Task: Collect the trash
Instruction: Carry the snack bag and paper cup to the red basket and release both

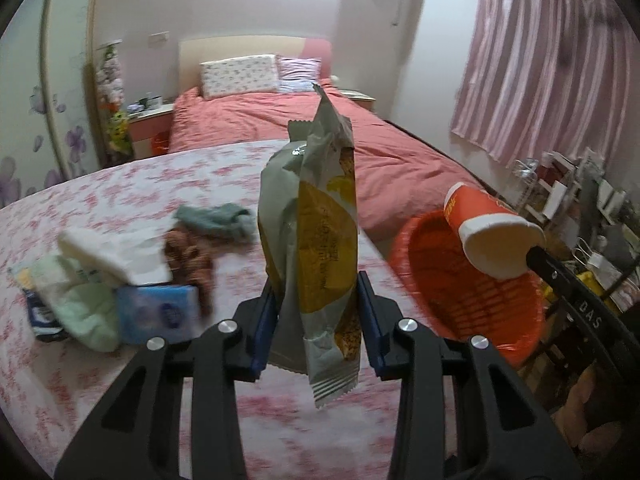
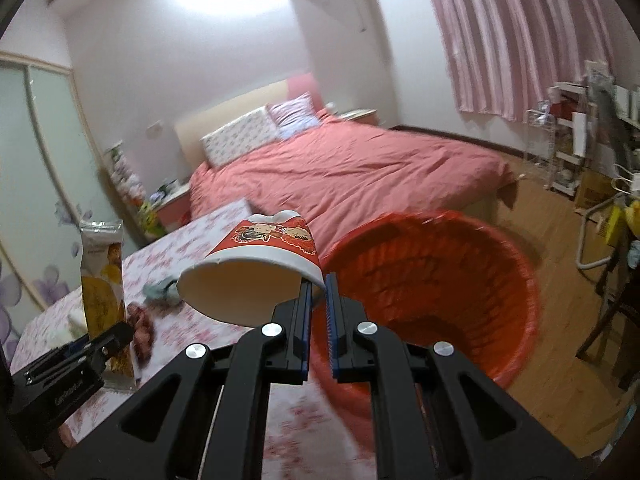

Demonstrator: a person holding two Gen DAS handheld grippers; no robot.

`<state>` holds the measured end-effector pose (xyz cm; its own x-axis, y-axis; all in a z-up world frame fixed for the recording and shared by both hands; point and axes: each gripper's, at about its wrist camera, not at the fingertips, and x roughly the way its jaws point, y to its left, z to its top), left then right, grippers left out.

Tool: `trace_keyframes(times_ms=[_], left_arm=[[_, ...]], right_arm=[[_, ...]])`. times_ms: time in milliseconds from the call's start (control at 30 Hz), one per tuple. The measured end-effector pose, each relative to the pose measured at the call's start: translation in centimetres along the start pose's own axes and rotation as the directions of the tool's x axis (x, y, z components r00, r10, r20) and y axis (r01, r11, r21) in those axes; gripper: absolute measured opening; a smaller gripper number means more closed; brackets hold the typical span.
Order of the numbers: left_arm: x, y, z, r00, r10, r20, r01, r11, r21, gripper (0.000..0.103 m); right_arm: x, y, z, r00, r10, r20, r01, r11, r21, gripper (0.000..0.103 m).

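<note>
My left gripper (image 1: 318,280) is shut on a tall grey and yellow snack wrapper (image 1: 316,216), held upright above the flowered table (image 1: 120,184). The same wrapper (image 2: 102,280) shows at the left of the right wrist view. My right gripper (image 2: 317,286) is shut on the rim of a red and white paper cup (image 2: 256,268), which lies on its side with its mouth toward the camera. In the left wrist view that cup (image 1: 488,228) hangs over the orange basket (image 1: 432,272). The basket (image 2: 512,276) stands just right of the table's edge.
On the table's left lie a pale green cloth (image 1: 84,308), a white tissue pack (image 1: 116,256), a blue packet (image 1: 160,312), a brown scrap (image 1: 192,264) and a teal cloth (image 1: 218,220). A bed (image 2: 352,168) is behind. Shelves (image 2: 576,152) and a chair (image 2: 616,312) crowd the right.
</note>
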<state>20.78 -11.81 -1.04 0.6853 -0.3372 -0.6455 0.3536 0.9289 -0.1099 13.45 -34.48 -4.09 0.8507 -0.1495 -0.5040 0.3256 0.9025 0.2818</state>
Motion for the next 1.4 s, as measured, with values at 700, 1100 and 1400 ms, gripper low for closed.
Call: trace_keyframes(times_ms=[700,1100,1400], left_arm=[[8.1,-12.9,0.4,0.973,-0.199,-0.121,0.217,0.963,0.161,0.051],[9.8,-10.4,0.1,0.979,-0.138,-0.152,0.157,0.980,0.119,0.062],[6.7,-5.9,-0.3,0.996,-0.022,-0.085,0.030,0.995,0.098,0.078]], right_arm=[[2.6,-8.2,0.7,0.989,-0.150,0.009,0.147,0.978,0.145,0.008],[3.0,-7.5,0.3,0.989,-0.138,-0.046,0.143,0.982,0.126,0.027],[2.2,-4.9,1.1,0.994,-0.102,-0.040,0.105,0.992,0.073,0.040]])
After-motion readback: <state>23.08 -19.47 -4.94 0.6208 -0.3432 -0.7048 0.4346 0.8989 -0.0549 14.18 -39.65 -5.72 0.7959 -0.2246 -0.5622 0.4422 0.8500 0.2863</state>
